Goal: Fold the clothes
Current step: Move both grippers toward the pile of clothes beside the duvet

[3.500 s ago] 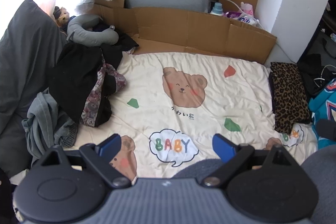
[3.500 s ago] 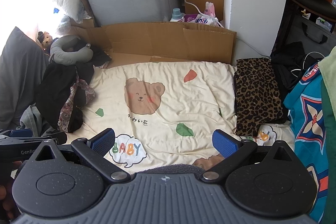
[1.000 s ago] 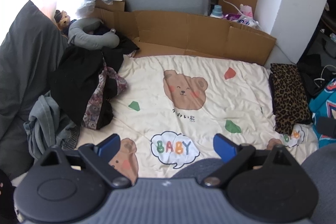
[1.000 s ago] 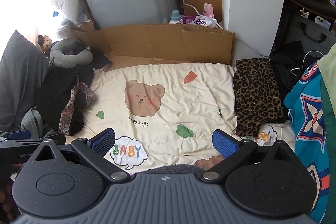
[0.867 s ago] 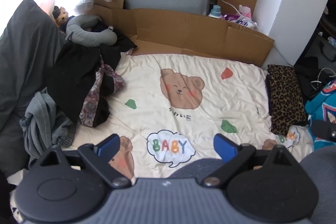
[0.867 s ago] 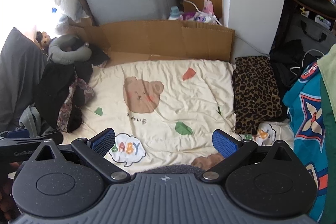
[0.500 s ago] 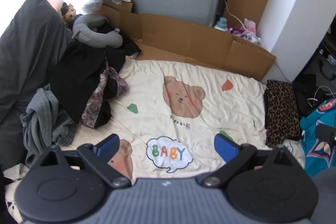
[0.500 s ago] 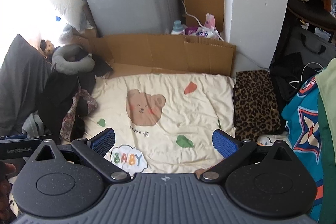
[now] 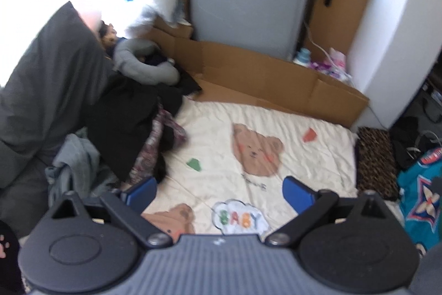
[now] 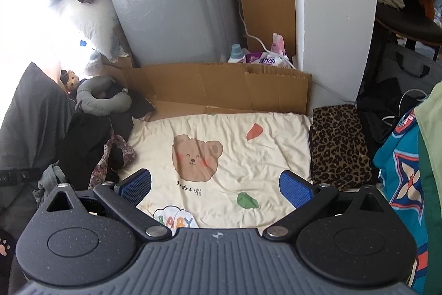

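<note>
Left claw (image 9: pixel 218 190) and right claw (image 10: pixel 215 185): both wide, holding nothing, above the cream bear-print quilt (image 10: pixel 226 134). Clothes: rumpled heap of black, floral and grey-green garments (image 10: pixel 91 145) at quilt's left edge; flat leopard-print cloth (image 10: pixel 339 145) at right. Risk: tangled heap, so one pinch may drag several garments together.

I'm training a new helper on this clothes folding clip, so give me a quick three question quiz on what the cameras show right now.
1. True or false: the left claw and the right claw are both open and hold nothing.
2. Which side of the bear blanket has the unfolded clothes pile? A) left B) right C) far edge
3. Fill in: the folded piece on the blanket's right edge has a ____ print.

Key
1. True: each claw's pads stand wide apart with only blanket between them.
2. A.
3. Leopard: the leopard piece lies flat there.
</note>
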### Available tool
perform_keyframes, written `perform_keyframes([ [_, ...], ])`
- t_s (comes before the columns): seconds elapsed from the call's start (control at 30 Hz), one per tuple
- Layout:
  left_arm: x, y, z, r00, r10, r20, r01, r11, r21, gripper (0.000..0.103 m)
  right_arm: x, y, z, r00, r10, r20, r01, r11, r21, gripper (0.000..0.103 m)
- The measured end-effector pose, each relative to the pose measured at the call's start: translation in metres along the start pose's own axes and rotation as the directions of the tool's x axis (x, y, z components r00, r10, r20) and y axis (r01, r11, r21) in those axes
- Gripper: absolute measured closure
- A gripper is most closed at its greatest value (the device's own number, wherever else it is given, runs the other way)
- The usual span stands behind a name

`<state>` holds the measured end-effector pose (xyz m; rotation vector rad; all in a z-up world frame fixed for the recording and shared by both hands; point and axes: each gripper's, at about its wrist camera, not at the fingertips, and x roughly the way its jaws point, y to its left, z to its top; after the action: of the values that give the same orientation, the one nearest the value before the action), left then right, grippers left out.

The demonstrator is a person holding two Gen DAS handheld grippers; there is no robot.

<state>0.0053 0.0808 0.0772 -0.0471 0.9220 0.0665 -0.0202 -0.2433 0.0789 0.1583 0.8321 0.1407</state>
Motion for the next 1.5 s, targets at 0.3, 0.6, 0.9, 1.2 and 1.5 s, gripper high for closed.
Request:
perform_keyframes([
  [0.3, 0.009, 0.031, 0.013, 0.999, 0.024, 0.023, -0.023, 0.998, -0.051, 0.004, 0.016, 0.005, 0.008, 1.000, 0.020, 0.007, -0.020, 1.000, 0.018, 0.001],
  [0.6, 0.027, 0.048, 0.013, 0.998, -0.058, 0.030, 0.061, 0.989, -0.136, 0.003, 0.045, 0.017, 0.017, 1.000, 0.006, -0.019, -0.006, 1.000, -0.013, 0.001],
  [0.9, 0.046, 0.076, 0.021, 1.000, 0.014, 0.000, -0.014, 0.987, -0.162, 0.002, 0.086, 0.039, 0.023, 0.997, 0.024, -0.068, -0.027, 0.999, -0.032, 0.001],
  [1.2, 0.068, 0.111, 0.031, 0.996, 0.092, -0.023, -0.095, 0.974, -0.205, 0.002, 0.123, 0.062, 0.032, 0.997, 0.045, -0.070, -0.050, 0.997, -0.065, 0.001],
  [1.5, 0.106, 0.140, 0.041, 0.993, 0.117, -0.022, -0.119, 0.968, -0.220, 0.008, 0.161, 0.074, 0.041, 0.998, 0.037, -0.057, -0.041, 0.996, -0.075, 0.002],
])
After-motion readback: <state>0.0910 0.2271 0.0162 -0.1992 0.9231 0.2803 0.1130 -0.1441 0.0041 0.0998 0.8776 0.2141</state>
